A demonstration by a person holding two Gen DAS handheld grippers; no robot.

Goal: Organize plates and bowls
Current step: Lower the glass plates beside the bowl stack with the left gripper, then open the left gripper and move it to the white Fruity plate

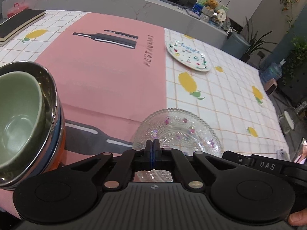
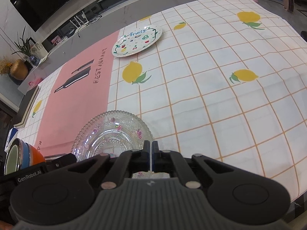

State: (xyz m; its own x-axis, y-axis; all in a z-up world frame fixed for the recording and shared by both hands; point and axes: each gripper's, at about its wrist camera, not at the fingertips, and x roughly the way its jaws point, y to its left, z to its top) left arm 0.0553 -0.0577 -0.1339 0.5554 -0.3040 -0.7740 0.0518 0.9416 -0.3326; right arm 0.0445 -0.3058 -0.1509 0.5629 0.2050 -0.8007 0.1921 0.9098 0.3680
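A clear beaded glass plate [image 1: 178,128] [image 2: 113,132] with small pink flowers sits at the near edge of the table, across the seam of pink mat and lemon cloth. My left gripper [image 1: 152,143] is shut on its near rim, and a thin bright edge of glass shows between the pads. My right gripper [image 2: 151,144] is shut on the rim at the plate's right side in the same way. A white "Fruity" plate [image 1: 189,55] [image 2: 137,40] lies flat farther back. A green bowl [image 1: 19,113] nests in a steel bowl on blue and orange bowls [image 2: 28,156], left of the glass plate.
The pink "Restaurant" mat [image 1: 107,72] [image 2: 80,107] covers the left part of the lemon tablecloth [image 2: 211,88]. A dark book [image 1: 19,23] lies at the far left corner. A grey counter with clutter runs behind the table. A finger [image 1: 297,218] shows at the lower right.
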